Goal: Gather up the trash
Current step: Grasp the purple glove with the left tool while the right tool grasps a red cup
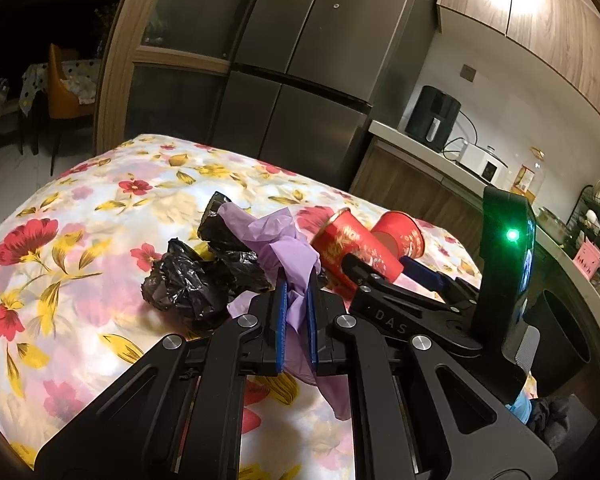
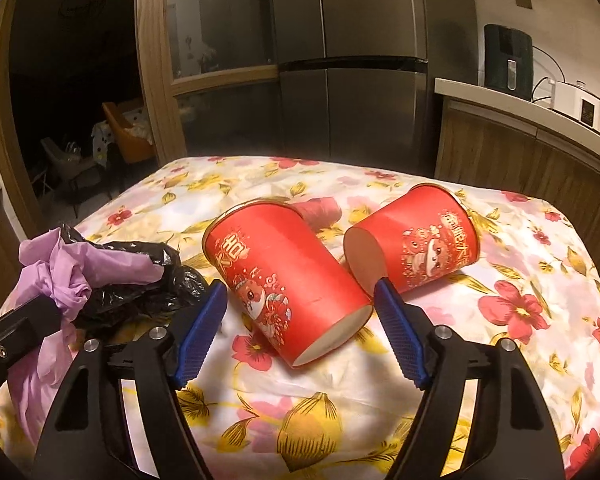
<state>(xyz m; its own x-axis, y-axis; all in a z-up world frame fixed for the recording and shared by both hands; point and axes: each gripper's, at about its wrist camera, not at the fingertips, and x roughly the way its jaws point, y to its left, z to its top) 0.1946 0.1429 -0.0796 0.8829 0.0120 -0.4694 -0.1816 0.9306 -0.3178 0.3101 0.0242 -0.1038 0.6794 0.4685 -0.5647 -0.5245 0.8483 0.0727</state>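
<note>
Left fingers pinching purple bag; right fingers spread around a red cup.

On the floral-cloth bench (image 2: 300, 420): black bag (image 2: 140, 280) crumpled at left, touching the purple bag (image 1: 288, 256) clamped in the left gripper (image 1: 296, 300). Right gripper (image 2: 300, 308) straddles the near cup (image 2: 284, 280), lying on its side, pads not touching. Second cup (image 2: 420, 248) lies just beside it, right.

Tablecloth (image 2: 300, 420): floral, covering the table.
Refrigerator (image 2: 352, 60): steel, behind the table.
Air fryer (image 1: 432, 118): black, on the kitchen counter (image 1: 420, 148).
Dish rack (image 1: 598, 216): far right.
Orange chair (image 1: 66, 88): dim room beyond.
</note>
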